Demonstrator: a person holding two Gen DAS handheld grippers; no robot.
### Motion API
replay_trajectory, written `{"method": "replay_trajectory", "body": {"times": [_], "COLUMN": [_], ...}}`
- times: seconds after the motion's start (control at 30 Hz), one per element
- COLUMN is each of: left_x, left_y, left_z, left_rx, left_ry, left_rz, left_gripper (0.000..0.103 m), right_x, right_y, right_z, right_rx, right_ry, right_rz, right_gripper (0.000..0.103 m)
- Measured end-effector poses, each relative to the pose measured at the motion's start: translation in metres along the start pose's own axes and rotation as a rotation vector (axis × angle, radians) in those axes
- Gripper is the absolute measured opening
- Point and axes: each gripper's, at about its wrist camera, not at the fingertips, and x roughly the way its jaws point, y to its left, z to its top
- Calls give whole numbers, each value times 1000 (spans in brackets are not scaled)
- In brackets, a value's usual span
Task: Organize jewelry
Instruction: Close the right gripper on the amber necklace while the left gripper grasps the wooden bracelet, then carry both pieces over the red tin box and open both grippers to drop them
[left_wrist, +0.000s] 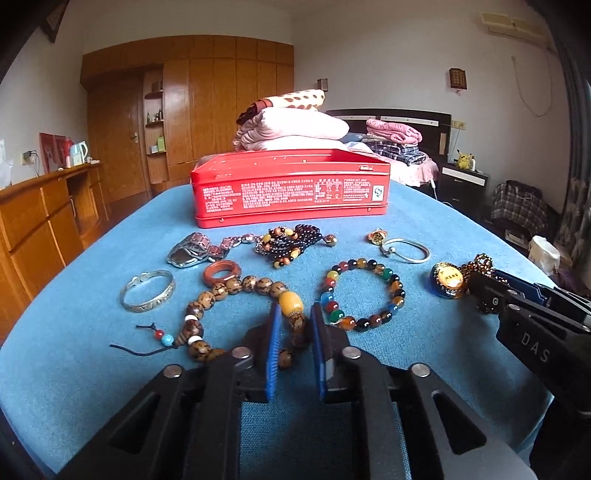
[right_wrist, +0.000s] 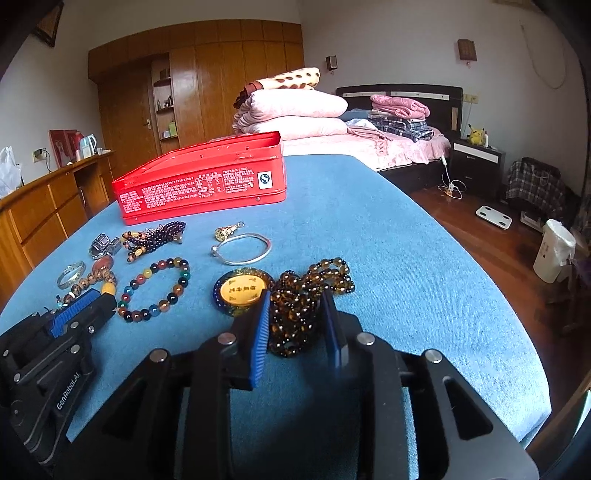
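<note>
On the blue cloth, a brown wooden bead bracelet (left_wrist: 236, 284) with a yellow bead lies before my left gripper (left_wrist: 296, 310). Its blue pads are shut on the strand's near beads. In the right wrist view, my right gripper (right_wrist: 295, 297) straddles a heap of amber bead necklace (right_wrist: 295, 321), and its pads stand open beside it. A gold medallion (right_wrist: 242, 290) lies just left of that heap. A multicoloured bead bracelet (left_wrist: 396, 285) rests between the two grippers. The red tin (left_wrist: 291, 188) stands behind everything.
A broad silver bangle (left_wrist: 147, 305), a watch (left_wrist: 192, 251), a red-brown ring (left_wrist: 210, 277), a dark bead strand (left_wrist: 291, 243), a gold charm (left_wrist: 377, 236) and a thin silver bangle (left_wrist: 424, 254) lie before the tin. The table edge drops off at the right.
</note>
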Motion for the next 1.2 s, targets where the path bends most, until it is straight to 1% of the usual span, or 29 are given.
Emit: {"method": "replay_trajectory", "body": {"times": [0.03,0.07,0.1,0.23,0.33,0.47,0.63,0.83,0.93,1.0,1.1,1.2], "left_x": [-1,-1,-1,-5,-11,-25,-26,-19,-13,-9,3,26], "left_y": [0,0,0,5,8,14,17,28,33,36,39,44], "left_z": [0,0,0,1,4,15,39,81,105,123,149,169], "left_rx": [-5,-7,-9,-41,-56,-65,-71,-99,-118,-127,-129,-129], "left_ry": [-2,-6,-10,-21,-44,-107,-145,-186,-209,-231,-263,-257], "left_rz": [1,7,13,-11,-21,-25,-24,-42,-57,-68,-59,-59], "left_gripper": [14,11,11,11,11,11,11,11,11,11,11,11], "right_x": [0,0,0,-4,-12,-27,-31,-27,-20,-13,4,28], "right_y": [0,1,0,-4,-7,-7,-4,0,5,11,18,23], "right_z": [1,1,1,0,2,11,28,66,92,113,142,165], "right_rx": [-4,-8,-10,11,21,25,20,11,4,1,2,3], "right_ry": [0,-1,-3,-16,-49,-111,-142,-199,-226,-242,-244,-236], "right_rz": [0,1,1,28,50,85,107,115,140,167,200,202], "right_gripper": [24,23,22,21,20,20,20,20,20,20,20,20]}}
